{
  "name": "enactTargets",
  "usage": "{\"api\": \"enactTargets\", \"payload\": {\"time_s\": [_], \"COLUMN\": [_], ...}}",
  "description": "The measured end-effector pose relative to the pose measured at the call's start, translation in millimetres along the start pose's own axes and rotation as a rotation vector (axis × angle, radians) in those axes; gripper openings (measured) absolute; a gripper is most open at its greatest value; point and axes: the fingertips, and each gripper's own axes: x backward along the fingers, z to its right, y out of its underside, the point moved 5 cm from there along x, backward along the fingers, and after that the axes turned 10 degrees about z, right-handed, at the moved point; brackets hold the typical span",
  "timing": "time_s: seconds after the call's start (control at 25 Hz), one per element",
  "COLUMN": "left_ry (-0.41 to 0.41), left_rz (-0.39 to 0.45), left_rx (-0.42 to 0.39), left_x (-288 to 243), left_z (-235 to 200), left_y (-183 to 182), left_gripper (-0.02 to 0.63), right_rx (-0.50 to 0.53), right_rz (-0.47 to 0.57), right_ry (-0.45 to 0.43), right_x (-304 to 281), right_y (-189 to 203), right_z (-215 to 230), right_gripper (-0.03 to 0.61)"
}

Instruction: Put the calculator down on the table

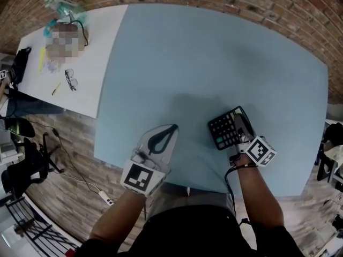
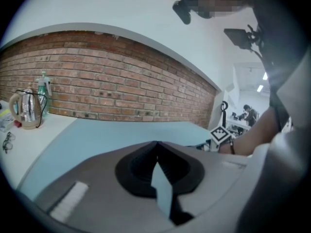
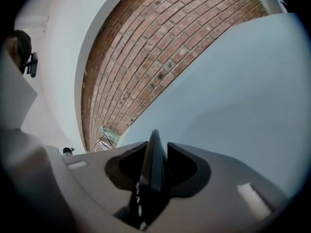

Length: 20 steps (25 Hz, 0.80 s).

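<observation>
The right gripper (image 1: 242,126) is clamped on the black calculator (image 1: 225,130), which sits edge-on between its jaws over the near right part of the blue table (image 1: 214,63); whether it touches the table cannot be told. The left gripper (image 1: 172,128), near and left of it, has its jaw tips together on nothing

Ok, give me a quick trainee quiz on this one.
1. True or false: the left gripper holds the calculator.
2. The table below both grippers is: A red, B blue, C black.
3. What sits between the jaws of the right gripper?
Key: 1 false; 2 B; 3 the calculator.
</observation>
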Motion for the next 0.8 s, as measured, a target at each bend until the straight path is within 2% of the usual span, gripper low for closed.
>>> {"api": "enactTargets", "payload": {"time_s": [0.2,0.32,0.48,0.56,0.8], "left_ry": [0.009,0.015,0.024,0.031,0.053], "left_rz": [0.002,-0.006,-0.003,-0.001,-0.006], "left_rx": [-0.013,-0.011,-0.019,-0.024,-0.028], "left_x": [5,9,10,10,14], "left_z": [6,9,12,14,22], "left_y": [-1,1,0,0,2], "left_gripper": [-0.003,-0.005,-0.005,-0.005,-0.005], "right_rx": [-0.027,-0.032,-0.022,-0.020,-0.014], "right_rz": [-0.011,-0.013,-0.017,-0.020,-0.015], "right_ry": [-0.005,-0.004,-0.002,0.001,0.025], "right_x": [-1,0,1,1,11], "right_y": [-1,-1,-1,-2,2], "right_z": [1,0,-1,0,2], "right_gripper": [0.131,0.173,0.196,0.232,0.248]}}
